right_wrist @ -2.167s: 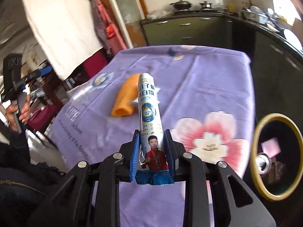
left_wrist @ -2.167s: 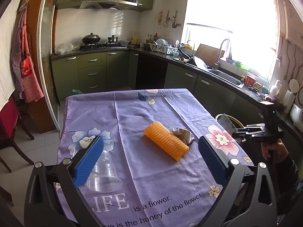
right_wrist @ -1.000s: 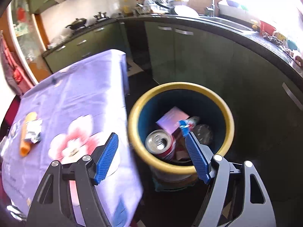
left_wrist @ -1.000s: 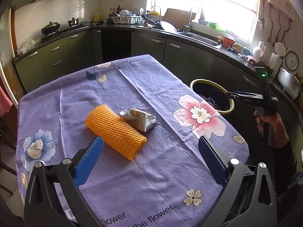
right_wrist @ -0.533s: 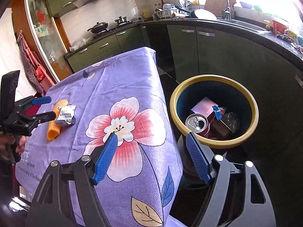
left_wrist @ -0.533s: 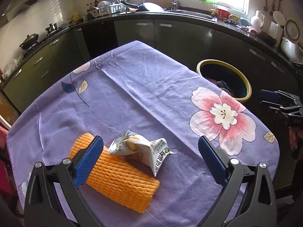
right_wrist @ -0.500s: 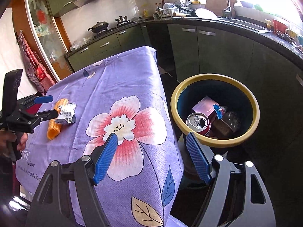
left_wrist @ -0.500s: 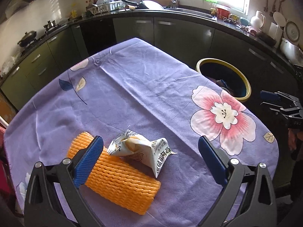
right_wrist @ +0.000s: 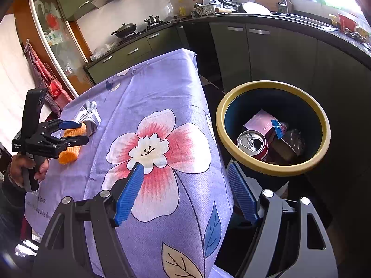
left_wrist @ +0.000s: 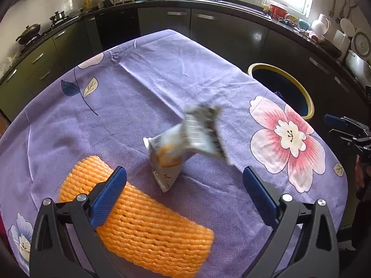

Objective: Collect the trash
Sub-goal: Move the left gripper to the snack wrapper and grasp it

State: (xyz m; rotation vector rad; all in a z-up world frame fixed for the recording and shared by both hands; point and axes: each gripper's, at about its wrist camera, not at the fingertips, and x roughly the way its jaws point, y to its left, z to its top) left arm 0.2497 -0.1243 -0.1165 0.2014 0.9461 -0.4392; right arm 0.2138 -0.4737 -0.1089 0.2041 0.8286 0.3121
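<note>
1. Left gripper (left_wrist: 184, 185) hangs over the purple floral tablecloth (left_wrist: 162, 74), jaws spread wide, nothing between the blue pads.
2. Orange foam net sleeve (left_wrist: 143, 229) lies on the cloth under and beside the left pad; cannot tell if the pad touches it.
3. Crumpled white snack wrapper (left_wrist: 185, 143) sits just past the sleeve's far end, roughly centred ahead of the open jaws; upper part is motion-blurred, looks tipped up off the cloth.
4. Right gripper (right_wrist: 185, 192) jaws also released, empty, positioned over the table corner with the big pink flower print (right_wrist: 153, 148).
5. Yellow-rimmed bin (right_wrist: 273, 127) stands on the floor just beside the table edge, to the right of the right gripper.
6. Inside the bin: opened red drink can (right_wrist: 252, 143), pink packet (right_wrist: 262, 122), blue-edged wrapper (right_wrist: 277, 128), other dark scraps hard to make out.
7. From the right wrist view, a hand (right_wrist: 27, 169) grips the left gripper's handle near the sleeve and wrapper.
</note>
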